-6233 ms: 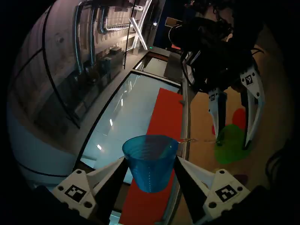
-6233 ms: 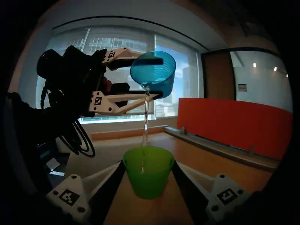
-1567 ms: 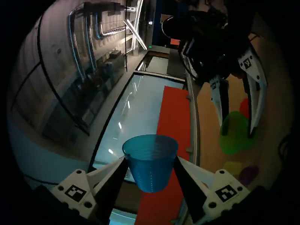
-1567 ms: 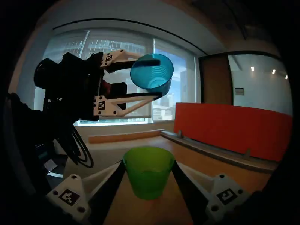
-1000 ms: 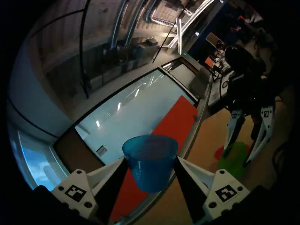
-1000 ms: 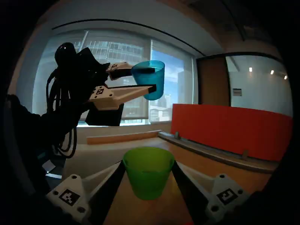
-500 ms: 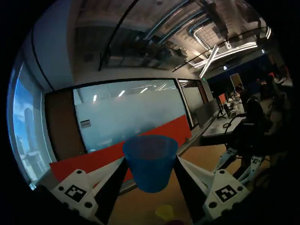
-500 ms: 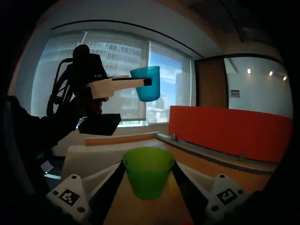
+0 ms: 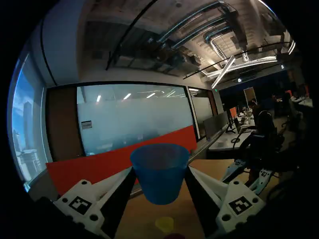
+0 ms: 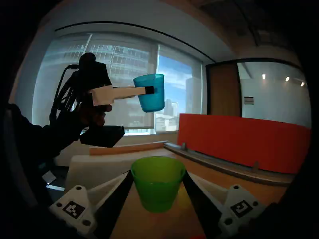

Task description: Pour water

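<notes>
Pour judged done: blue cup upright, clamped in left gripper fingers, high above desk; green cup clamped in right gripper fingers, low over desk; next, lower both level onto desk, then part fingers.

left hand-held gripper clamping upright blue cup, wooden table

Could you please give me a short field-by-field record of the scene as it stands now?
left gripper: shut on blue cup
right gripper: shut on green cup
blue cup pose: upright, higher than green cup
pouring: no stream visible
water level: cannot tell
surroundings: wooden table, red partition, window
</notes>
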The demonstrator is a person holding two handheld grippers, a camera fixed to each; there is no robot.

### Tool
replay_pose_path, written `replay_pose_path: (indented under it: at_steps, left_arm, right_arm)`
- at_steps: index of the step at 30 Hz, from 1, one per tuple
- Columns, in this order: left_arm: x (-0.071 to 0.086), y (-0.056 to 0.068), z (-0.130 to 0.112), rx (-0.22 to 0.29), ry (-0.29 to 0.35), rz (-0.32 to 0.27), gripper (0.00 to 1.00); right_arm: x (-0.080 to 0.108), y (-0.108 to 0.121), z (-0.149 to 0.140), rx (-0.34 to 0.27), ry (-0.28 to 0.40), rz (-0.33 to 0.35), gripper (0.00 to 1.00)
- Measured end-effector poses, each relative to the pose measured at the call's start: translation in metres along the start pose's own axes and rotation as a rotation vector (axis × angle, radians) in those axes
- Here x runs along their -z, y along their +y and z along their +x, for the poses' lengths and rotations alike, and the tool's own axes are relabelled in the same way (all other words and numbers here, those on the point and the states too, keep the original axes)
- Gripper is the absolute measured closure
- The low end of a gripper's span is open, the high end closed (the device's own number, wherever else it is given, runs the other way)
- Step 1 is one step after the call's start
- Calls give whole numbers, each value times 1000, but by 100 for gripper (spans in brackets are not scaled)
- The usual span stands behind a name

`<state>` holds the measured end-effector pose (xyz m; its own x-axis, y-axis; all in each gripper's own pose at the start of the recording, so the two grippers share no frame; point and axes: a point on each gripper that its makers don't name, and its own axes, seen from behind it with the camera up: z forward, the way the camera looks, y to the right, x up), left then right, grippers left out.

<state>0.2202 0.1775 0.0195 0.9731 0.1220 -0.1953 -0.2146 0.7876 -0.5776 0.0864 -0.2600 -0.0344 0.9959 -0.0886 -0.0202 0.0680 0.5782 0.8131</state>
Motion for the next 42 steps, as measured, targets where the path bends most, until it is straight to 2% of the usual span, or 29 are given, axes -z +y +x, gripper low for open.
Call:
replay_pose_path:
  at_steps: [8, 21, 42]
  left_arm:
    - [7, 2, -25, 22, -41, -8, 18]
    - [17, 23, -81, 77, -141, -68, 18]
    - [25, 57, -168, 67, -329, -166, 17]
  right_arm:
    - [7, 4, -4, -7, -33, -12, 9]
    - [19, 14, -32, -13, -127, -26, 9]
    - [17, 14, -75, -34, -261, 4, 9]
